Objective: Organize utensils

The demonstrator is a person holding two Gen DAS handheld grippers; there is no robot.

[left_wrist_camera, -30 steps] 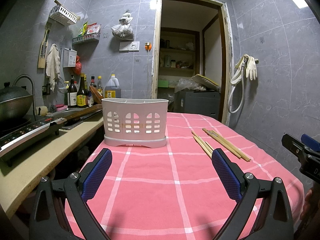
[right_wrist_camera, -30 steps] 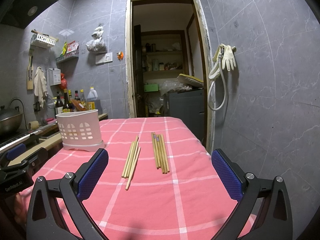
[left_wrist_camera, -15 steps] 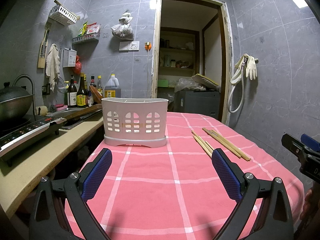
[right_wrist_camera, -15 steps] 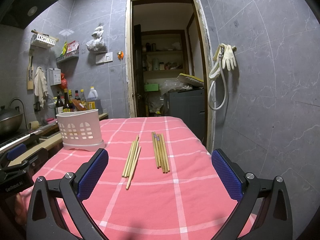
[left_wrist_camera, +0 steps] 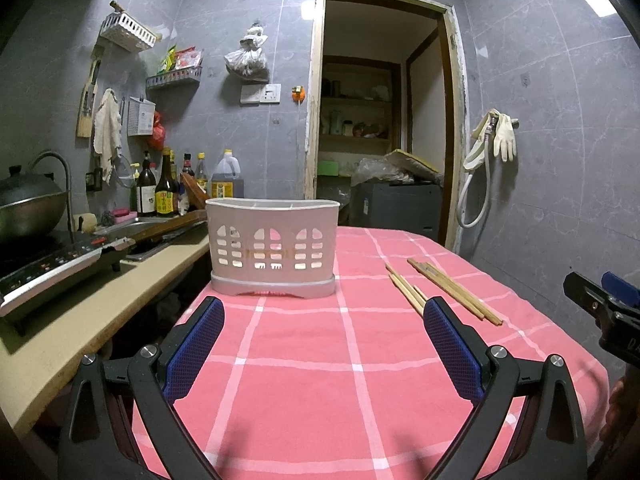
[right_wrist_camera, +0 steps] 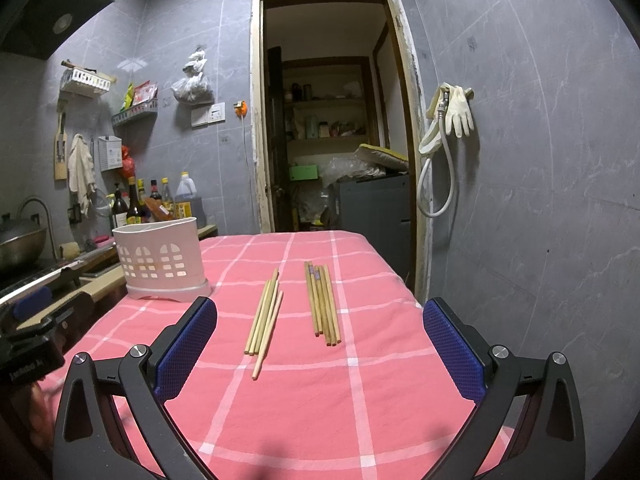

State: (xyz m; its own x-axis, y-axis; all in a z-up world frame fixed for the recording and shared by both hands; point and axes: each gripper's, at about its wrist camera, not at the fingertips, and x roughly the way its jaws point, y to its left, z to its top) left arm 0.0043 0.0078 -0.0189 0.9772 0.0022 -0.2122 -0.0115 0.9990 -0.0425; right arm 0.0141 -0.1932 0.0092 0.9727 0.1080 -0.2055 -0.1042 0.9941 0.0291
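A white perforated utensil holder (left_wrist_camera: 273,247) stands upright on the pink checked tablecloth (left_wrist_camera: 312,380), ahead of my left gripper (left_wrist_camera: 322,334), which is open and empty. The holder also shows at the left of the right wrist view (right_wrist_camera: 162,258). Two bundles of wooden chopsticks lie flat ahead of my right gripper (right_wrist_camera: 320,334), which is open and empty: a lighter bundle (right_wrist_camera: 265,316) and a darker bundle (right_wrist_camera: 323,302). In the left wrist view the lighter chopsticks (left_wrist_camera: 405,289) and the darker ones (left_wrist_camera: 454,291) lie to the right.
A counter (left_wrist_camera: 60,320) with a stove, a wok and bottles (left_wrist_camera: 160,192) runs along the left of the table. A grey tiled wall (right_wrist_camera: 540,200) with a hose and gloves stands close on the right. An open doorway (right_wrist_camera: 332,140) is behind the table.
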